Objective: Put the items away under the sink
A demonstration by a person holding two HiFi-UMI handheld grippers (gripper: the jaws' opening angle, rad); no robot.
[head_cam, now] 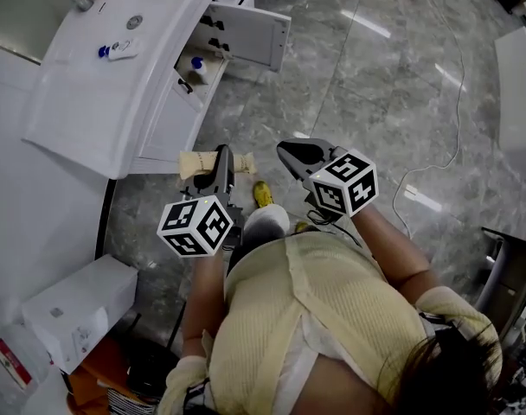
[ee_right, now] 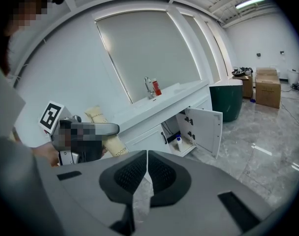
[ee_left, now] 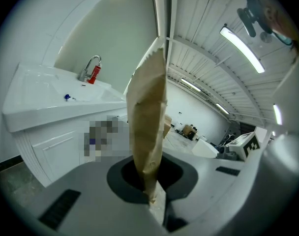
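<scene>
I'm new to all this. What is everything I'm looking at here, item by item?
vanity: one, white, upper left
cabinet door: one, white, swung open below the vanity top
bottle: one, white with blue cap, inside the open cabinet
faucet: one, chrome, on the vanity top
packet: one, tan, in the left gripper
box: one, white, lower left
cable: one, white, trailing across the floor at right
left gripper: one, grey, shut on the packet
right gripper: one, grey, shut, empty
</scene>
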